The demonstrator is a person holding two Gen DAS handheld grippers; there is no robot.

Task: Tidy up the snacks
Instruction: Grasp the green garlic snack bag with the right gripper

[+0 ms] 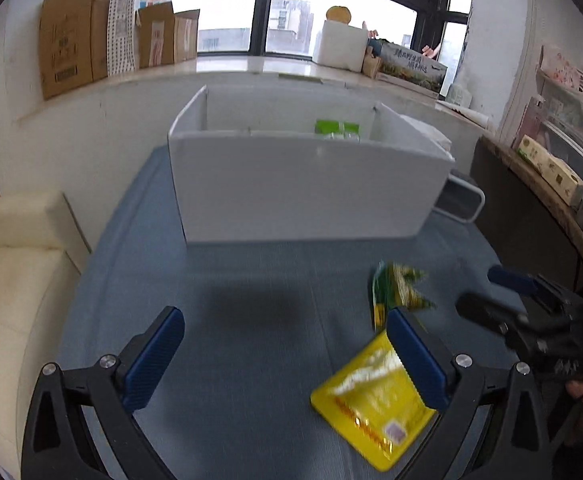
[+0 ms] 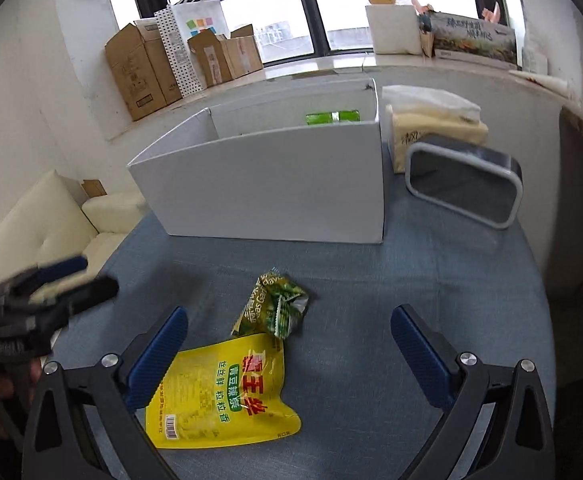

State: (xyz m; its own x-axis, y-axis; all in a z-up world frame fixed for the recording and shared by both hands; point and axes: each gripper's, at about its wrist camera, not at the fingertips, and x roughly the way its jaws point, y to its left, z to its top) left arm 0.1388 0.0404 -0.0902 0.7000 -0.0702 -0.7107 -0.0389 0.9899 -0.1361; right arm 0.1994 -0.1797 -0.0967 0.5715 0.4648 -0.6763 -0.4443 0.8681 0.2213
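A yellow snack bag (image 2: 227,392) lies flat on the blue table (image 2: 431,300); it also shows in the left wrist view (image 1: 371,400). A small crumpled green snack packet (image 2: 277,306) lies just beyond it, also in the left wrist view (image 1: 395,292). A white box (image 2: 283,188) stands behind, with a green packet (image 2: 331,117) inside. My left gripper (image 1: 287,356) is open and empty, left of the yellow bag. My right gripper (image 2: 291,354) is open and empty above both packs. Each gripper shows in the other's view: the right one (image 1: 503,300) and the left one (image 2: 71,276).
A grey-rimmed dark container (image 2: 463,184) and a tissue pack (image 2: 431,116) sit right of the box. A cream sofa (image 1: 11,280) is left of the table. Cardboard boxes (image 1: 75,52) line the window sill. A shelf (image 1: 551,148) stands at the right.
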